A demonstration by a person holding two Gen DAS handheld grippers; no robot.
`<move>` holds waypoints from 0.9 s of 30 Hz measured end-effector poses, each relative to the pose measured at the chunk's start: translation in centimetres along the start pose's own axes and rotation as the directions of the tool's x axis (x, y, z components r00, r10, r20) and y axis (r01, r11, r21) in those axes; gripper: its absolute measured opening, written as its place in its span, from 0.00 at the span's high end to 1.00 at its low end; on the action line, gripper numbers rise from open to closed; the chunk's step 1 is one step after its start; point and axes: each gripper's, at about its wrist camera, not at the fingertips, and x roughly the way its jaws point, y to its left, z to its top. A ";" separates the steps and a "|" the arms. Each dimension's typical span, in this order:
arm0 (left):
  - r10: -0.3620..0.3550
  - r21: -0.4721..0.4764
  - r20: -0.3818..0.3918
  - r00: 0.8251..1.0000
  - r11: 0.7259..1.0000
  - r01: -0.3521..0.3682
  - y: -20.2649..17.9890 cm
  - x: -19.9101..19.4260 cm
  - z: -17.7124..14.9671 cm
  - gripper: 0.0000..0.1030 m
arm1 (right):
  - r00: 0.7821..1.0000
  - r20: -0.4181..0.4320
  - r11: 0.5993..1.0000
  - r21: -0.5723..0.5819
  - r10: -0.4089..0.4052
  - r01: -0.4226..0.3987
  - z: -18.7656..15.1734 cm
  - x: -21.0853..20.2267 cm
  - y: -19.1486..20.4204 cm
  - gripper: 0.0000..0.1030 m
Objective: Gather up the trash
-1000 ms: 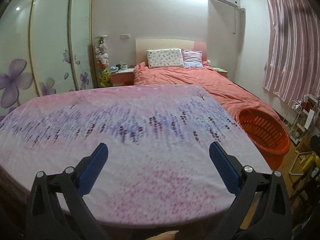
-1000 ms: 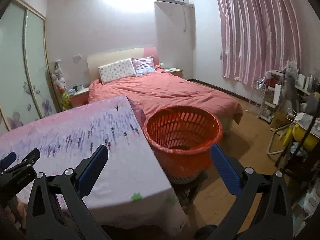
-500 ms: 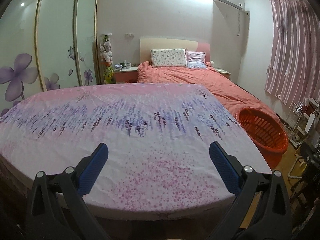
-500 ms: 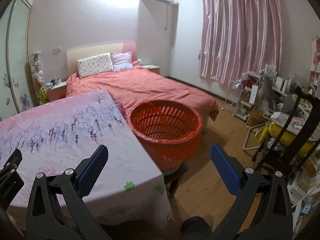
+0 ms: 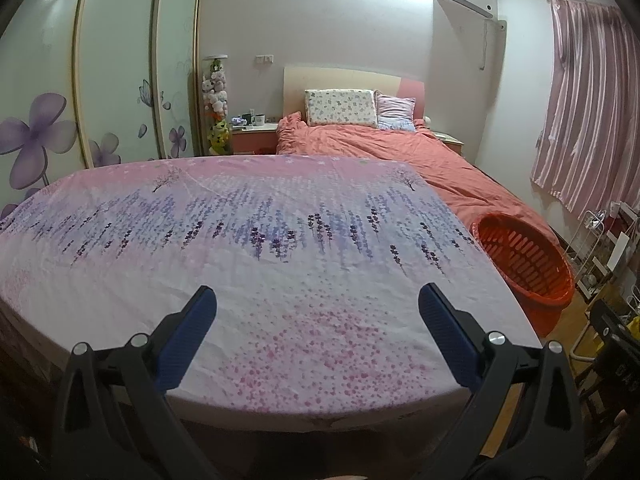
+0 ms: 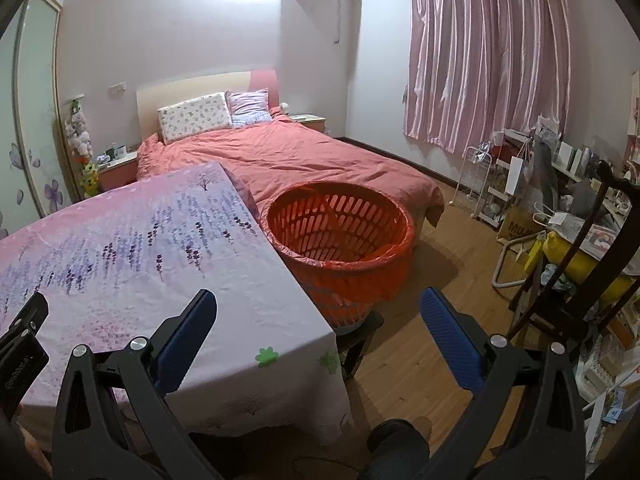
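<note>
- The left gripper [image 5: 318,316] and the right gripper [image 6: 319,316] both gaped wide, holding nothing.
- No trash showed on the flower-printed pink tablecloth [image 5: 280,248].
- The slotted orange plastic basket [image 6: 340,236], bag-lined, stood just beside the cloth's right edge; probably light and stiff, best gripped by its rim.

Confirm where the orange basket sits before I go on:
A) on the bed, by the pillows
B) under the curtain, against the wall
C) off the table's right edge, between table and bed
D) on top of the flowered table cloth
C: the right wrist view shows the orange basket standing beside the right edge of the cloth-covered table, with the bed just behind it; both claws are open and empty.
</note>
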 end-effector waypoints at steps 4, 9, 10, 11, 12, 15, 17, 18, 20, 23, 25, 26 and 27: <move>0.018 0.004 0.005 1.000 1.000 -0.018 -0.2 -0.2 0.0 0.04 | 1.000 -0.006 1.000 -0.003 -0.013 0.013 0.0 0.2 0.1 0.02; 0.039 0.002 -0.003 0.999 0.999 -0.039 -0.1 -0.1 0.0 0.04 | 1.000 -0.018 1.000 -0.006 -0.017 0.017 -0.2 0.3 0.3 0.02; 0.042 0.002 -0.004 0.999 0.999 -0.042 -0.1 -0.1 0.0 0.04 | 1.000 -0.019 1.000 -0.007 -0.017 0.016 -0.1 0.3 0.3 0.02; 0.043 0.002 -0.005 0.999 0.999 -0.043 -0.2 -0.1 0.0 0.04 | 1.000 -0.021 1.000 -0.009 -0.015 0.015 -0.2 0.2 0.4 0.02; 0.045 0.005 -0.005 0.999 0.999 -0.045 -0.2 -0.1 0.0 0.04 | 1.000 -0.021 1.000 -0.011 -0.014 0.014 -0.2 0.2 0.4 0.02; 0.052 0.012 -0.001 0.999 0.999 -0.052 -0.4 -0.3 0.0 0.04 | 1.000 -0.020 1.000 -0.018 -0.010 0.010 -0.3 0.1 0.5 0.02; 0.060 0.018 0.007 0.998 0.998 -0.060 -0.6 -0.5 0.0 0.04 | 1.000 -0.016 1.000 -0.018 -0.009 0.009 -0.2 -0.1 0.5 0.02; 0.062 0.021 0.011 0.998 0.998 -0.063 -0.6 -0.6 0.1 0.04 | 1.000 -0.013 1.000 -0.017 -0.009 0.008 -0.3 -0.1 0.5 0.02; 0.070 0.025 0.022 0.997 0.997 -0.070 -0.7 -1.0 0.1 0.04 | 1.000 -0.009 1.000 -0.015 -0.008 0.008 -0.2 -0.2 0.4 0.02; 0.076 0.031 0.038 0.996 0.997 -0.077 -0.8 -1.4 0.3 0.04 | 1.000 -0.005 1.000 -0.009 -0.003 0.003 -0.1 -0.3 0.3 0.02; 0.076 0.032 0.045 0.996 0.996 -0.077 -0.9 -1.6 0.4 0.04 | 1.000 -0.003 1.000 -0.006 -0.001 0.001 -0.1 -0.4 0.3 0.02; 0.078 0.033 0.049 0.996 0.996 -0.079 -1.0 -1.7 0.4 0.04 | 1.000 -0.002 1.000 -0.005 0.000 0.000 -0.1 -0.4 0.3 0.02; 0.078 0.035 0.053 0.996 0.996 -0.080 -1.0 -1.8 0.5 0.04 | 1.000 0.000 1.000 -0.003 0.000 0.000 -0.1 -0.5 0.2 0.02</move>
